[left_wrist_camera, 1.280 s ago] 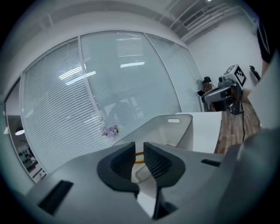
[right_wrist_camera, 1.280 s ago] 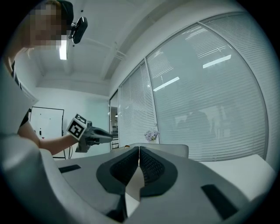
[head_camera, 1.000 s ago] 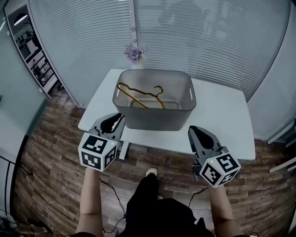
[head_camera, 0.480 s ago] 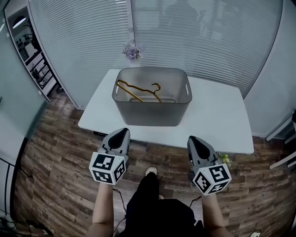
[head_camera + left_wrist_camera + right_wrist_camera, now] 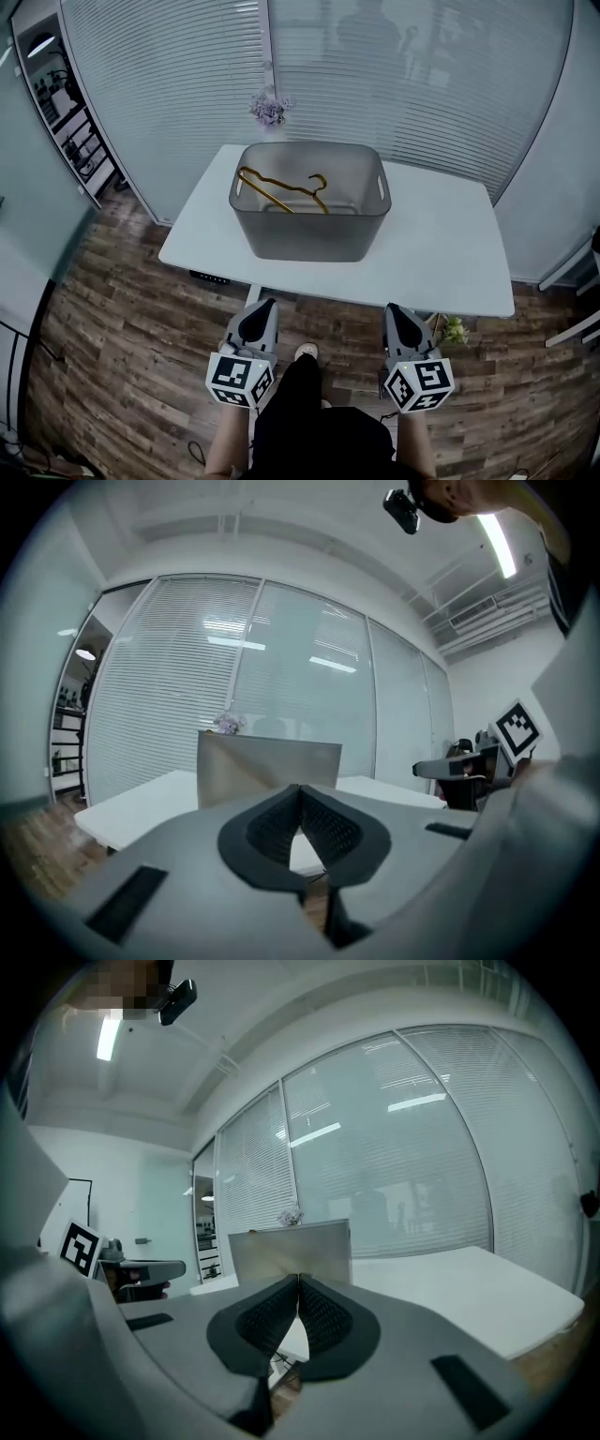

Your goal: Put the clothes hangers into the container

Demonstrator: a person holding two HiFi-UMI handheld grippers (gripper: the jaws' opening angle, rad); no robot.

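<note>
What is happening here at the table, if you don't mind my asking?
A person stands before a white table with a gripper in each hand. The left tongs and the right tongs are both shut with nothing between them, held low near the person's body and short of the table's edge. Gold clothes hangers lie inside the grey container on the table. No hanger shows outside it, so the job looks about finished.

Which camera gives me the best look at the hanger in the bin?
The head view: it looks down into the bin, where the gold hanger lies. Both gripper views show only the bin's outer wall; the hanger is hidden.
</note>
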